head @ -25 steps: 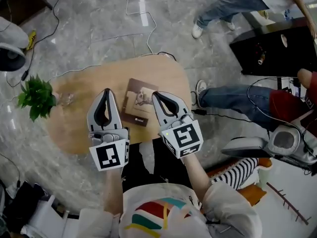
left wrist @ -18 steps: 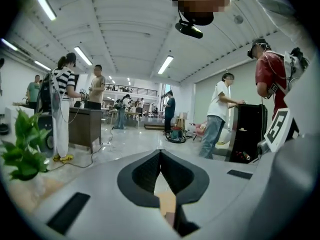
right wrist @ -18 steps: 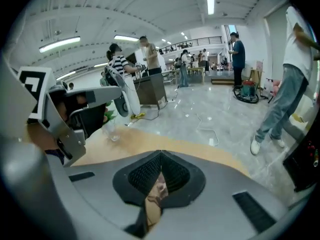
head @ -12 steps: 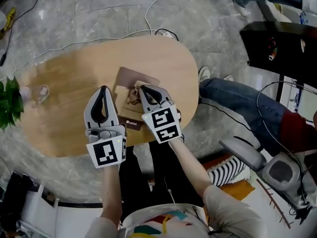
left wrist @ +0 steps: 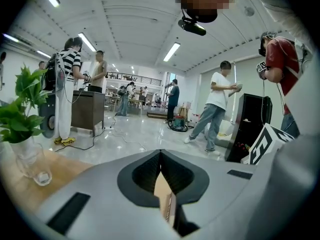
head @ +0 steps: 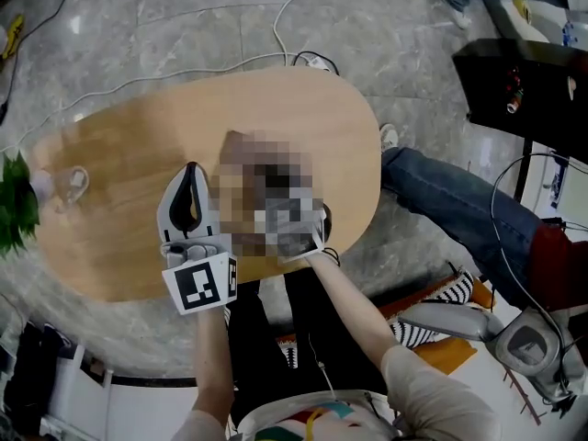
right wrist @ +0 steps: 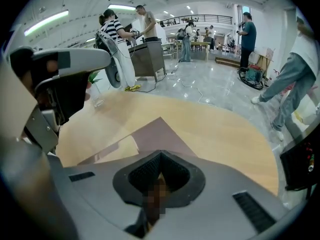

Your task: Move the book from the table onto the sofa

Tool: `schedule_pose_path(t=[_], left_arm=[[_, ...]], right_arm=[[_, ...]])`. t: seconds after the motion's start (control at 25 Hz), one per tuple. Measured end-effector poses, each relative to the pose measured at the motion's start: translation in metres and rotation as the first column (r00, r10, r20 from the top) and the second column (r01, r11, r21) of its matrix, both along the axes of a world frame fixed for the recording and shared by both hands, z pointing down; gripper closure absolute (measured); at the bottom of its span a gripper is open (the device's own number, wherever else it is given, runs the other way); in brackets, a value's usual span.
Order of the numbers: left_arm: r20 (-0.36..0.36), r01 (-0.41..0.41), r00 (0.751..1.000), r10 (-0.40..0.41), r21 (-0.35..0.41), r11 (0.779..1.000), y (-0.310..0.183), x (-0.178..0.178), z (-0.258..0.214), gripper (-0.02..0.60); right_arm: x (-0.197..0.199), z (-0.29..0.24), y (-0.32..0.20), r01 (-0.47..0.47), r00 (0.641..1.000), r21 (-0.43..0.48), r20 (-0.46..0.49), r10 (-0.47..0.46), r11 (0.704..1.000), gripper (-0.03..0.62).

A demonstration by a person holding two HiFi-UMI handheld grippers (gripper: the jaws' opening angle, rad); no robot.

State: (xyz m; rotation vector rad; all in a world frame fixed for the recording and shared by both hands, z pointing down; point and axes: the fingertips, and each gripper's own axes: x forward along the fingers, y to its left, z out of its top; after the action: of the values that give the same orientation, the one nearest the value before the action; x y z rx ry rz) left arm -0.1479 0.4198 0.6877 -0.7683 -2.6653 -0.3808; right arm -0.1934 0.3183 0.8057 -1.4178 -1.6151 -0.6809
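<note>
The book (right wrist: 159, 133) lies flat on the tabletop (head: 119, 159), by its near edge. It is judged light and stiff, best pinched at an edge. The left tongs (head: 191, 171) and right tongs (right wrist: 160, 155) are held together, with nothing clamped.

Matt wooden table (head: 129, 182), glossy stone floor (head: 184, 26)

Looked like a big open lab or test hall, not a home: polished grey marble floor (left wrist: 145, 134), long ceiling strip lights (left wrist: 171, 51), railed mezzanine (right wrist: 200, 19) at the back, several standing people (left wrist: 217, 101) busy with equipment, tall black cabinet (left wrist: 248, 126). Pale oval wooden surface (head: 138, 154) stood out on the open floor.
</note>
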Motion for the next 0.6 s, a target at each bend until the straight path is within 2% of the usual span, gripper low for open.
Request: schedule_pose_path(t=[0.24, 0.6], left_arm=[[0.0, 0.011, 1.0, -0.011, 0.008, 1.0, 0.007, -0.006, 0.002, 0.574], [0.025, 0.035, 0.999, -0.034, -0.012, 0.999, 0.041, -0.03, 0.003, 0.574]], right_arm=[[-0.016, 0.003, 0.021, -0.023, 1.0, -0.013, 0.019, 0.023, 1.0, 0.58], [-0.064, 0.002, 0.081, -0.027, 0.997, -0.066, 0.072, 0.032, 0.997, 0.58]])
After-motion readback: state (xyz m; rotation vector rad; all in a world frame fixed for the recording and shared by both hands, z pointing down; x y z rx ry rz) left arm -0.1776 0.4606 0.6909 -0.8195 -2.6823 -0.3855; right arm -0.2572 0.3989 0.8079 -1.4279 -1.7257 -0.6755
